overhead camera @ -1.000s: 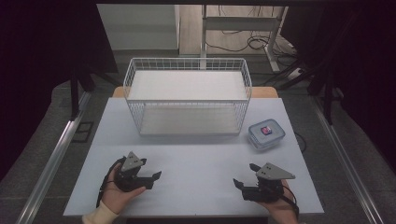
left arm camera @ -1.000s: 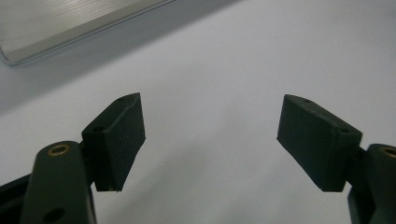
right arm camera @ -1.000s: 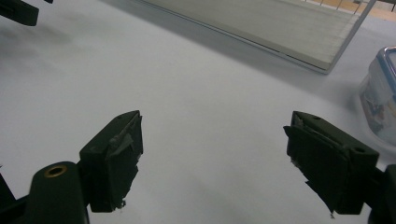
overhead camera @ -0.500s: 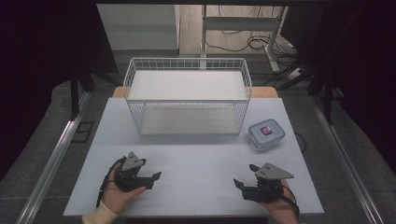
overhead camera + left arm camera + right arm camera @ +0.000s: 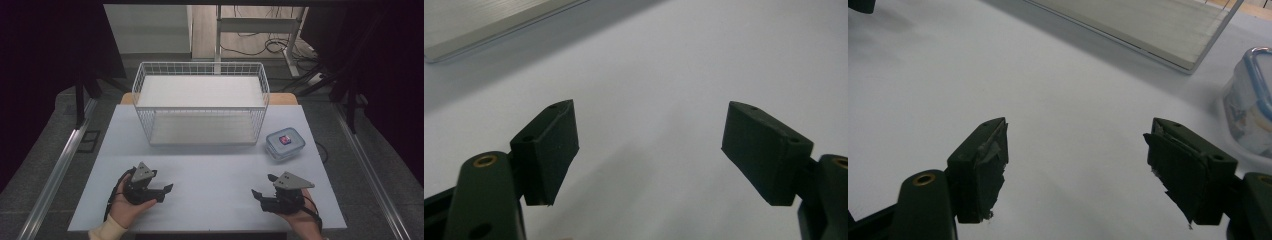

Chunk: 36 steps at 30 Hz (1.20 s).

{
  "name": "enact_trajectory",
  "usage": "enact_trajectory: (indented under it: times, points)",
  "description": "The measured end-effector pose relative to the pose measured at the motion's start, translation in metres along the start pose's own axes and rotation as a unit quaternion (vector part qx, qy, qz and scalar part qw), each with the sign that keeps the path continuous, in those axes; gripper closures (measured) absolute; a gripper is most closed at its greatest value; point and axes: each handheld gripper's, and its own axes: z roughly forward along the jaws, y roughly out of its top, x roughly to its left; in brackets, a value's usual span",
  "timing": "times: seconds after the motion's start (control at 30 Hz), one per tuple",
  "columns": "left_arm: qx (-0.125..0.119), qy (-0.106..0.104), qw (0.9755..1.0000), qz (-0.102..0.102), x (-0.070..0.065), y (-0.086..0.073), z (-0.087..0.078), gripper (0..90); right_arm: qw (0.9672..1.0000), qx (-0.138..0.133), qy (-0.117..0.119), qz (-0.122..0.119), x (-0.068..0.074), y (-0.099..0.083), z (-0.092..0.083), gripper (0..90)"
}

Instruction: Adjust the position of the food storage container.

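A white wire basket (image 5: pixel 200 102) stands at the back middle of the pale table (image 5: pixel 215 170). To its right front sits a small clear box with a blue-rimmed lid (image 5: pixel 285 143), something pink inside it. A hand holds my left gripper (image 5: pixel 166 191) near the front left edge, jaws pointing right. It is open over bare table (image 5: pixel 649 145). Held at the front right, my right gripper (image 5: pixel 262 185) points left and is also open (image 5: pixel 1075 160) with nothing between its fingers. The lidded box (image 5: pixel 1250 112) lies off its right jaw.
The basket's lower frame (image 5: pixel 1148 27) runs across the top of the right gripper view, and its edge (image 5: pixel 499 27) crosses the left gripper view's top corner. Metal rails (image 5: pixel 60 170) flank the table. Cables (image 5: pixel 270 45) lie on the floor behind.
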Motion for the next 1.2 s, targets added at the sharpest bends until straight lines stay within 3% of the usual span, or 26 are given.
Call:
enact_trajectory:
  times: [0.2,0.4,0.5,0.53,0.6,0.63,0.77,0.8,0.83,0.93,0.97,1.0,1.03,1.07,1.2]
  points:
    - [-0.002,-0.004,1.0,0.0,0.0,0.001,0.0,21.8,0.9999,0.009,0.001,0.012,-0.011,0.013,-0.008,26.7]
    - [-0.002,-0.006,1.0,0.0,0.0,0.001,-0.001,21.7,0.9989,0.045,0.003,0.012,-0.034,0.038,-0.01,32.1]
    - [-0.002,-0.005,1.0,-0.001,0.0,0.001,-0.001,21.7,0.9983,0.056,0.002,0.016,-0.049,0.052,-0.011,35.1]
    - [-0.003,-0.004,1.0,-0.002,0.0,0.001,-0.001,21.7,0.9977,0.066,-0.003,0.02,-0.06,0.06,-0.011,37.5]
    - [-0.002,-0.005,1.0,-0.002,0.0,0.001,0.0,21.7,0.9975,0.068,-0.006,0.021,-0.064,0.062,-0.011,38.3]
    - [-0.001,-0.005,1.0,-0.001,0.0,0.001,0.0,21.6,0.9967,0.075,-0.008,0.032,-0.077,0.069,-0.011,41.1]
    - [0.002,-0.004,1.0,-0.001,0.001,0.001,0.001,21.6,0.994,0.096,-0.015,0.051,-0.106,0.078,-0.005,47.0]
    - [0.002,-0.004,1.0,-0.001,0.001,0.0,0.001,21.6,0.994,0.096,-0.015,0.051,-0.106,0.078,-0.005,47.0]
    - [0.002,-0.004,1.0,-0.001,0.001,0.0,0.0,21.6,0.9917,0.11,-0.02,0.065,-0.124,0.081,0.0,50.6]
    - [0.002,-0.003,1.0,-0.001,0.001,0.0,0.0,21.7,0.9867,0.132,-0.021,0.092,-0.148,0.086,0.008,54.6]
    - [0.001,-0.002,1.0,-0.001,0.001,0.0,0.0,21.7,0.9867,0.132,-0.021,0.092,-0.148,0.086,0.008,54.6]
    - [0.001,-0.002,1.0,-0.001,0.002,0.0,0.0,21.7,0.9836,0.145,-0.029,0.104,-0.166,0.087,0.014,59.4]
    - [0.001,-0.002,1.0,-0.001,0.002,0.0,0.0,21.7,0.9836,0.145,-0.029,0.104,-0.166,0.087,0.014,59.4]
    - [0.001,-0.002,1.0,-0.001,0.002,0.0,-0.001,21.7,0.9802,0.158,-0.037,0.113,-0.179,0.087,0.02,63.7]
    - [0.004,-0.001,1.0,-0.001,0.003,-0.001,0.001,21.8,0.9724,0.189,-0.059,0.124,-0.205,0.082,0.031,77.0]
